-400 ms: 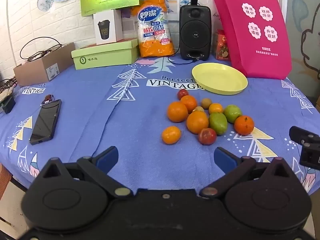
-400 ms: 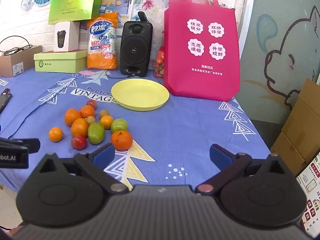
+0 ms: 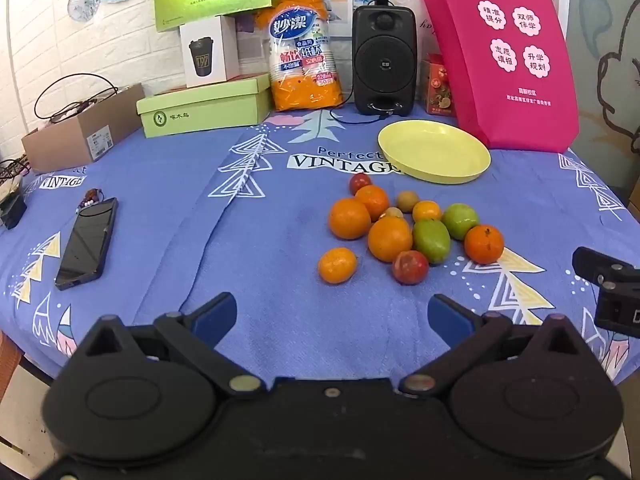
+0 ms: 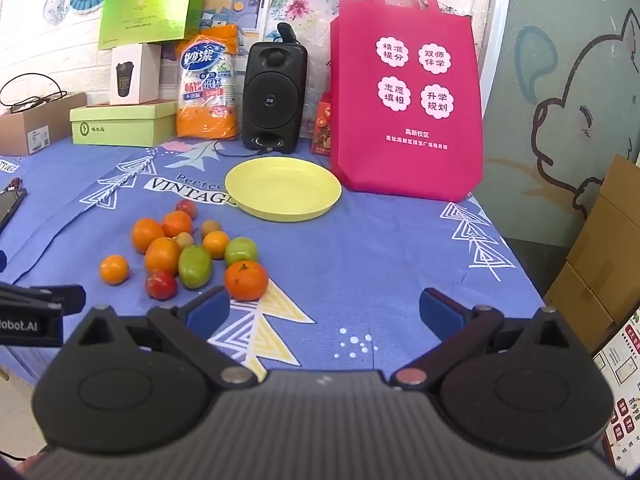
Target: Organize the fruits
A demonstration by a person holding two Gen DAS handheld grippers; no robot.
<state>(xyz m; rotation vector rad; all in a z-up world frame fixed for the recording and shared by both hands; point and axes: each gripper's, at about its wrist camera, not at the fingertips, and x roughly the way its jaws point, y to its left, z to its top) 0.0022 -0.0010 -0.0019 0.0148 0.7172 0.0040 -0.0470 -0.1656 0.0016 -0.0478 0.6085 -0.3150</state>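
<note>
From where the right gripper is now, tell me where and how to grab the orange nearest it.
Grip the nearest orange across its widest middle, coming from above and in front. It is round, stem up, with clear cloth in front and to its right; a green fruit sits close behind. The right gripper jaws are wide open and empty.

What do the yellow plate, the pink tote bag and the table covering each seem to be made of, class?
Yellow plate: probably plastic, judging by its uniform pale colour, smooth matte surface and thin moulded rim. Pink tote bag: likely non-woven fabric; it stands stiffly, looks matte and has flat printed labels. Table covering: cloth, soft and printed, with folds and creases running across it.
</note>
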